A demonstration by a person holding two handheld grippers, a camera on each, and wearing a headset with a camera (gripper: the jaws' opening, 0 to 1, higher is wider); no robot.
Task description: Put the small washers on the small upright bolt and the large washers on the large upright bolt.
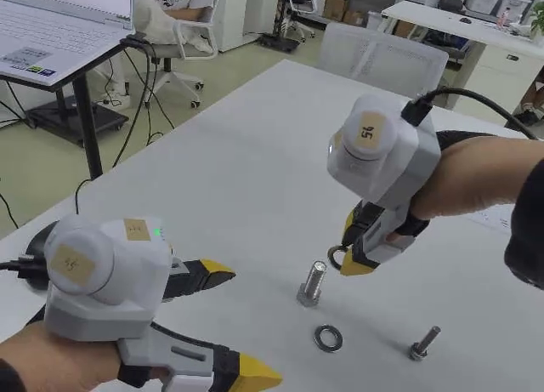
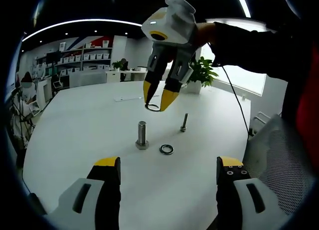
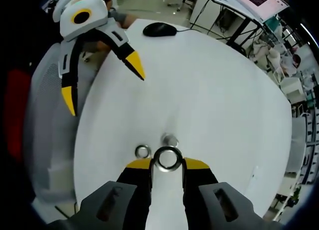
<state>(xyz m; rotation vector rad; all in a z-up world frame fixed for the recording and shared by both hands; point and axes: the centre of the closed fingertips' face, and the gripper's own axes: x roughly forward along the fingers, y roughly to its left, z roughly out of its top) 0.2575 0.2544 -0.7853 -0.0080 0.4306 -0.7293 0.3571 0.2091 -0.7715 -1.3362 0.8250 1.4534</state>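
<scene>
The large bolt (image 1: 312,283) stands upright on the white table (image 1: 246,162). My right gripper (image 1: 344,261) hangs just above and right of it, shut on a metal washer (image 1: 335,257). In the right gripper view that washer (image 3: 167,157) sits between the yellow tips, right above the bolt's head (image 3: 170,139). A second washer (image 1: 328,338) lies flat in front of the bolt. The small bolt (image 1: 423,343) stands to the right. My left gripper (image 1: 238,324) is open at the near left, with nothing between its fingers. The left gripper view has the large bolt (image 2: 142,135), the flat washer (image 2: 166,149) and the small bolt (image 2: 184,122).
A desk with a laptop (image 1: 51,26) stands off the table's far left, with cables hanging below it. A mesh chair back (image 1: 382,56) is at the table's far edge. A computer mouse (image 3: 159,29) lies on the table behind the left gripper (image 3: 102,65).
</scene>
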